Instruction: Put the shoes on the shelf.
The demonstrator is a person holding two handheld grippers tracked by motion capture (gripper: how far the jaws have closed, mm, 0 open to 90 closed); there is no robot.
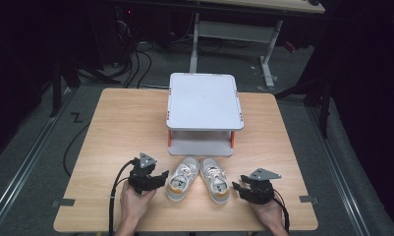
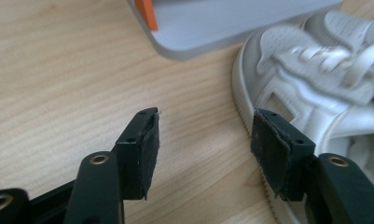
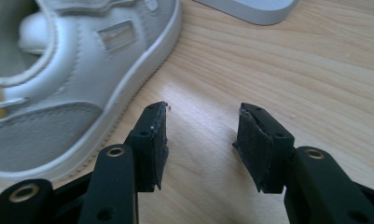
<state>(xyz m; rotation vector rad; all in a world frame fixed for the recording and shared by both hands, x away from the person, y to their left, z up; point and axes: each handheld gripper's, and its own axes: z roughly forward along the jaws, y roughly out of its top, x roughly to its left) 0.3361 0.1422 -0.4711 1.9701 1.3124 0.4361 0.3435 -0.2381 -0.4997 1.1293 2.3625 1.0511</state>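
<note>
Lengthwise, shoes (image 1: 198, 179), toes toward rack (image 1: 204, 114)

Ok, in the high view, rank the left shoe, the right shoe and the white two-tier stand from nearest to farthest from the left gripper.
From the left gripper, whose jaws are open:
1. Left shoe: just to its right, beside the jaws.
2. Right shoe: one shoe further right, toward the right gripper.
3. White stand: farther back on the table, behind both shoes.

Two white shoes (image 1: 199, 180) lie between the left tongs (image 1: 161, 178) and right tongs (image 1: 237, 189), both spread.
</note>
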